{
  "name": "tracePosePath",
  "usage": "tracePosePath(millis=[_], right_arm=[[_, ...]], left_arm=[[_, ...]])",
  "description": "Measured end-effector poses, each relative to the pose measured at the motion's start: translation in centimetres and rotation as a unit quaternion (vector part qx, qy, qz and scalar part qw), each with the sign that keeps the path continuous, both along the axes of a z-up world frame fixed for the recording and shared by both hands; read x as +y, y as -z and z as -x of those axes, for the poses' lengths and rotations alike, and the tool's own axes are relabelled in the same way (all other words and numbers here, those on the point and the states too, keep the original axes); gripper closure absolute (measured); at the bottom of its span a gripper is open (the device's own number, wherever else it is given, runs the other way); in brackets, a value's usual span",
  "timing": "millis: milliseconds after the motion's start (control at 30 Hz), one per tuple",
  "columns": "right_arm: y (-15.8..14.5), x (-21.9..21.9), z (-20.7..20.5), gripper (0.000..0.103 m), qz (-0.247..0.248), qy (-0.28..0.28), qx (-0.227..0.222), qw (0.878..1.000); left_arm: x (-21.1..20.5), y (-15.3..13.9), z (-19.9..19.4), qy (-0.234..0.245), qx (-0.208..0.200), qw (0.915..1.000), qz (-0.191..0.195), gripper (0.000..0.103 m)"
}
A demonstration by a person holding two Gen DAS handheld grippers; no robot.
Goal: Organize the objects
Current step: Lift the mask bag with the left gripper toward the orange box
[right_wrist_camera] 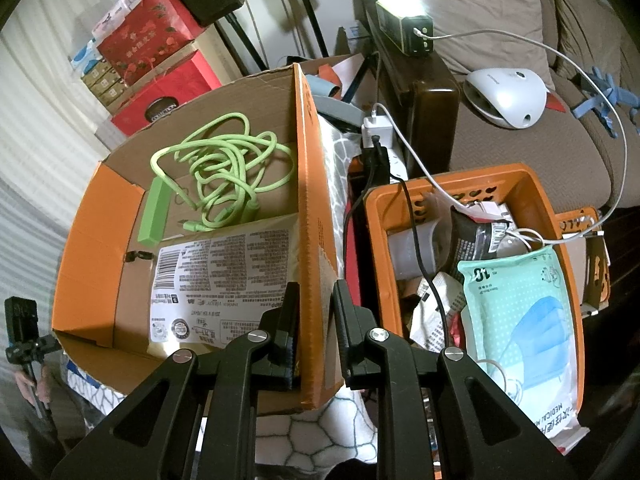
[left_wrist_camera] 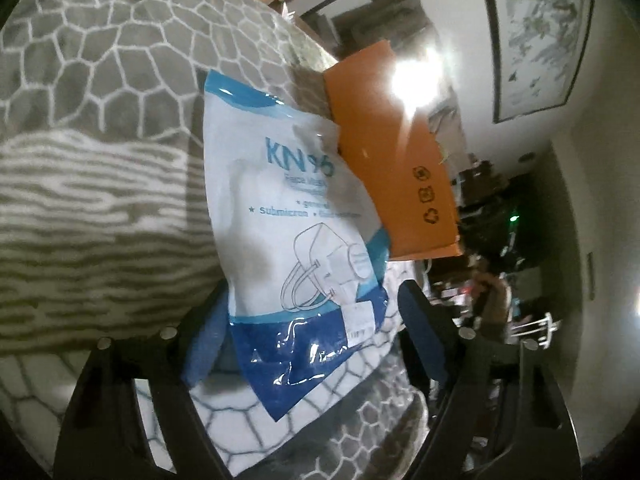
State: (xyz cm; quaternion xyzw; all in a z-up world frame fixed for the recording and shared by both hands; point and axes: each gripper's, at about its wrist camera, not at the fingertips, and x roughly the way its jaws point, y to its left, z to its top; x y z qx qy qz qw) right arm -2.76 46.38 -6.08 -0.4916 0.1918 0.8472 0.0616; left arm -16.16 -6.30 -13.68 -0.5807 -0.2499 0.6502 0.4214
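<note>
My left claw (left_wrist_camera: 308, 344) stands apart around the mask packet's (left_wrist_camera: 296, 216) lower end, long axis running away toward the orange box (left_wrist_camera: 392, 160); right claw (right_wrist_camera: 316, 336) clamped on that box's wall.

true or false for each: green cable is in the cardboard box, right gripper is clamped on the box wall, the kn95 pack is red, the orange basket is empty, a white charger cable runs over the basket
1. The green cable lies inside the cardboard box. True.
2. The right gripper is clamped on the box's side wall. True: its fingers sit on either side of the wall, closed on it.
3. The KN95 pack is red. False: it is white and blue, lying between the fingers of the left gripper.
4. The orange basket is empty. False: it holds packets, among them a pale green mask pack.
5. A white cable runs over the basket. True.
</note>
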Motion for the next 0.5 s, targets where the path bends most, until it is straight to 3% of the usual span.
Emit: tracePosePath(millis=[133,333,500], right_arm=[[0.0,0.0,0.0,0.086,0.002,0.000,0.001,1.000],[-0.1,-0.1,0.0,0.086,0.001,0.000,0.000,1.000],[-0.1,0.0,0.0,0.086,0.001,0.000,0.001,1.000]], left_arm=[[-0.3,0.8,0.2,-0.013,-0.012,0.9995,-0.024,0.056],[-0.5,1.2,0.5,-0.021,-0.023,0.9981,-0.054,0.059],[-0.4,0.0,0.7,-0.013,0.001,0.9961,-0.087,0.059]])
